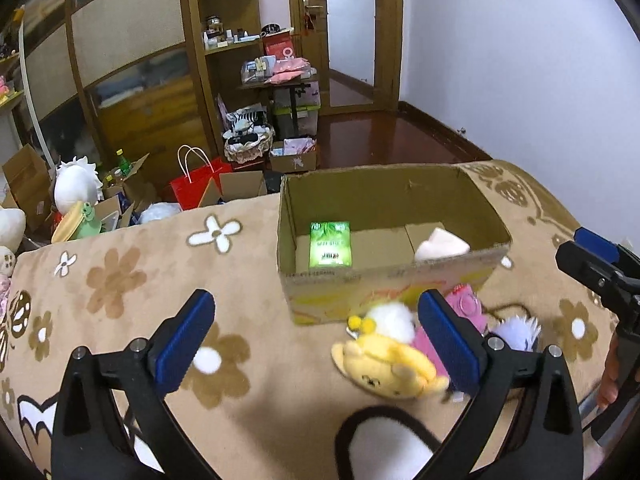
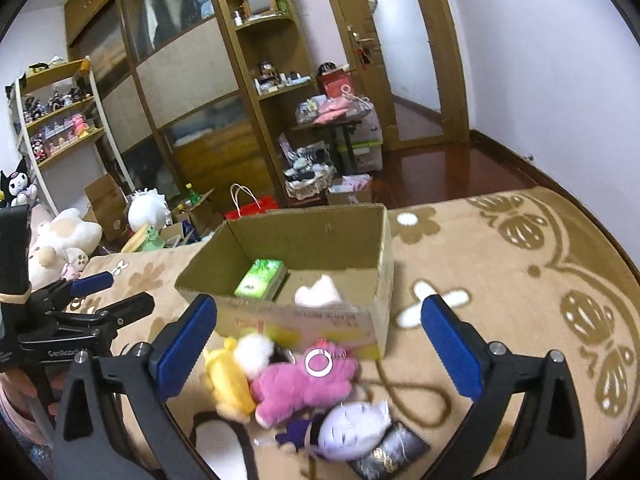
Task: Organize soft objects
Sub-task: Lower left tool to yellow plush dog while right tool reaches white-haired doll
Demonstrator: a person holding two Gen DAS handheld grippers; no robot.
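Box (image 1: 384, 284) holding green pack (image 1: 330, 244) and white plush (image 1: 440, 245); both grippers (image 1: 316, 344) (image 2: 320, 350) spread wide, empty; purple doll (image 2: 352, 432) clear only at right wrist.

A tan blanket (image 1: 248, 400) patterned with brown and white flowers is covering the surface from 3 o'clock to 9 o'clock. Beyond it, at 10 o'clock, a red paper bag (image 1: 200, 184) with white handles is standing among open cardboard cartons (image 1: 24, 184). A tall wooden wardrobe (image 2: 180, 92) with curved shelves is filling 11 o'clock. A wooden door (image 1: 310, 20) is standing at 12 o'clock, beside a white wall (image 1: 520, 52) at 1 o'clock.
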